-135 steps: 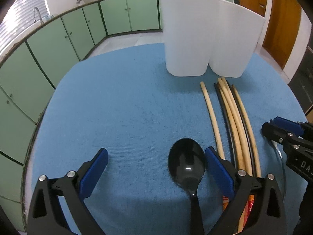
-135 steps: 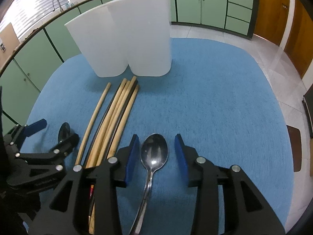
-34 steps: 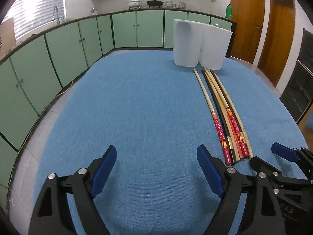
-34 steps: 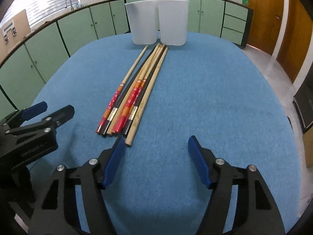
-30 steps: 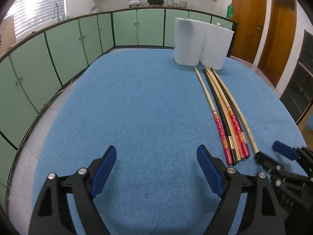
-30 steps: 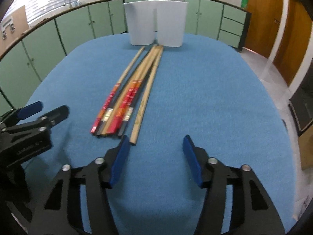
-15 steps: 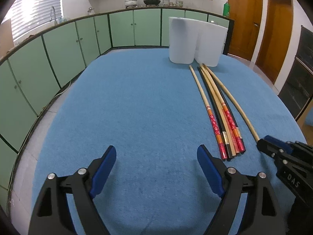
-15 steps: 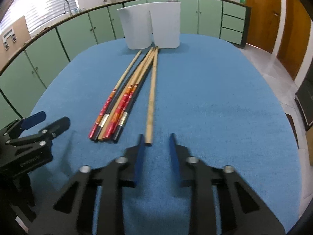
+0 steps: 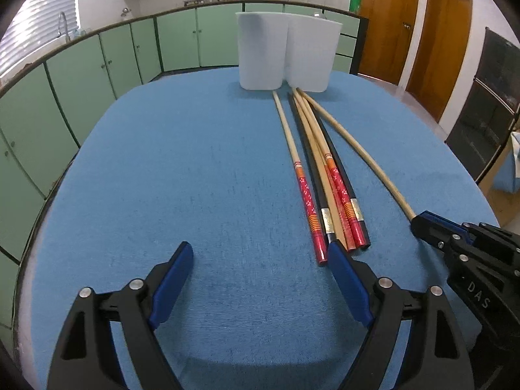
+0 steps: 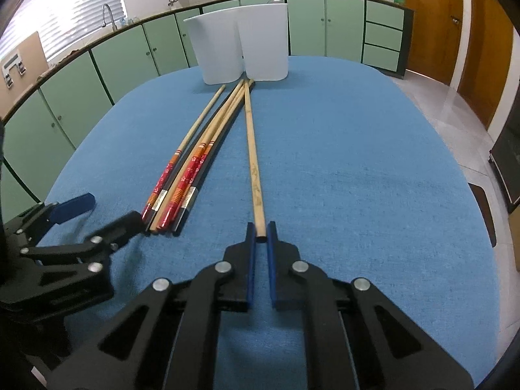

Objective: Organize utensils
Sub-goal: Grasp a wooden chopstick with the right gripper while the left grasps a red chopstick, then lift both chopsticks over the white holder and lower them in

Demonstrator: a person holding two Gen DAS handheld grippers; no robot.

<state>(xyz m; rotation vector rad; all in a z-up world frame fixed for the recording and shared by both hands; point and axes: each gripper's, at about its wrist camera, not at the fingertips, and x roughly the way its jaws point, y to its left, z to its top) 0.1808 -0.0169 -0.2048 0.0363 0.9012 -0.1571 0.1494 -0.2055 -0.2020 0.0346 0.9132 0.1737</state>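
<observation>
Right wrist: right hand-held gripper pinches plain chopstick's near end.

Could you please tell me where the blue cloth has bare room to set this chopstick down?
Bare cloth lies left of the chopstick bundle and right of the plain chopstick held by the right tool. The strip before the white holder is crowded.

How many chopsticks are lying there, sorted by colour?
Red-patterned chopsticks: 2
Black chopsticks: 2
Plain wooden chopsticks: 2, one pinched at its end by the right gripper
Total: 6
</observation>
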